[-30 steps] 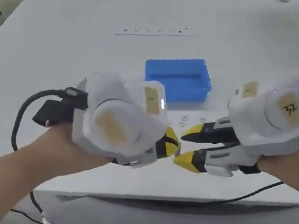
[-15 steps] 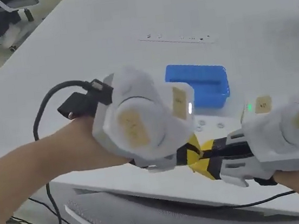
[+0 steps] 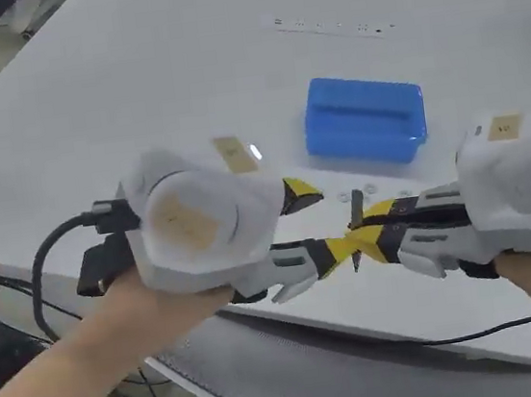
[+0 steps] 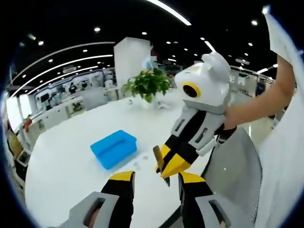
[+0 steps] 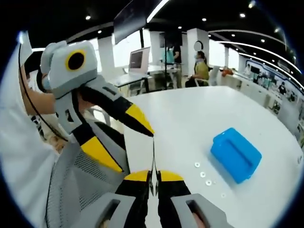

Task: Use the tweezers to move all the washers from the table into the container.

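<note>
1. My right gripper [image 3: 353, 238] is clamped shut on the thin dark metal tweezers [image 3: 355, 209]. They stand roughly upright across its jaws, near the front edge of the white tabletop [image 3: 135, 79], on my side of the blue rectangular plastic container [image 3: 364, 119]. The hold looks narrow, so I judge the tweezers could pivot or slip out and drop past the edge.
2. My left gripper [image 3: 326, 220] has its jaws spread wide around nothing, with its tips just beside the tweezers. If I close it off-centre to take or re-seat the tweezers, I could knock them askew or pinch the other gripper's tips.
3. The small silvery ring washers [image 3: 371, 188] lie loose on the tabletop just in front of the container, between it and my grippers. I cannot tell whether any are inside the container. They are tiny and flat, so a tilted tweezer tip would probably flick one away rather than grip it.
4. Both grippers crowd the space in front of the container. A hasty reach could scatter the washers or shove the container.
</note>
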Motion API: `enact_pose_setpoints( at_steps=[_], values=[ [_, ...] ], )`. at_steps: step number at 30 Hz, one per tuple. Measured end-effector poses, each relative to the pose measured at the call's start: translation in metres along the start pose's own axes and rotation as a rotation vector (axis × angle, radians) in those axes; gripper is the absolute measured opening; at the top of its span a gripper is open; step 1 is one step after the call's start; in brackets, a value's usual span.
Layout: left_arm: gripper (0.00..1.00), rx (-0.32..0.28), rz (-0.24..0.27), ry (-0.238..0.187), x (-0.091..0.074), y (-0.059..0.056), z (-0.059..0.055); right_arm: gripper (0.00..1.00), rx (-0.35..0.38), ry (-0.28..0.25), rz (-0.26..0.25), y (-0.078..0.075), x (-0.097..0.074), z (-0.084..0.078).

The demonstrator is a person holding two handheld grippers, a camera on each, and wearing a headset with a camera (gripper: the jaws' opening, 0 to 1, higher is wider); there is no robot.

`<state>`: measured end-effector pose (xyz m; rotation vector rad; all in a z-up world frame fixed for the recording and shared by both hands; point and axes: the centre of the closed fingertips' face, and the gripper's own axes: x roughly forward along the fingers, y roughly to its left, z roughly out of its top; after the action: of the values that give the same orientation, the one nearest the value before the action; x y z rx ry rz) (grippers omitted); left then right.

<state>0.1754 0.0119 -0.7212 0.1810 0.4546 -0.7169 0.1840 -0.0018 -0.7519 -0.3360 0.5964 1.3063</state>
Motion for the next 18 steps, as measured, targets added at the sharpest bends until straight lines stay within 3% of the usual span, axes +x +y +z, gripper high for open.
enact_pose_setpoints(
  at_steps=[3,6,10,11,18],
  values=[
    [0.44,-0.07,0.133,-0.026,-0.008,0.026,-0.007,0.02,0.046,-0.033,-0.017,-0.018,0.005,0.006],
    [0.5,-0.091,0.254,-0.042,-0.015,0.047,-0.014,0.02,0.076,-0.107,-0.087,-0.043,0.008,0.019],
    [0.65,-0.101,0.37,-0.028,-0.016,0.065,-0.028,0.02,0.182,-0.184,-0.1,-0.065,0.017,0.026],
    [0.68,-0.1,0.4,-0.024,-0.015,0.069,-0.03,0.02,0.178,-0.191,-0.111,-0.07,0.018,0.025],
    [0.84,-0.102,0.46,-0.068,-0.01,0.073,-0.029,0.02,0.194,-0.25,-0.174,-0.102,0.033,0.027]
  ],
)
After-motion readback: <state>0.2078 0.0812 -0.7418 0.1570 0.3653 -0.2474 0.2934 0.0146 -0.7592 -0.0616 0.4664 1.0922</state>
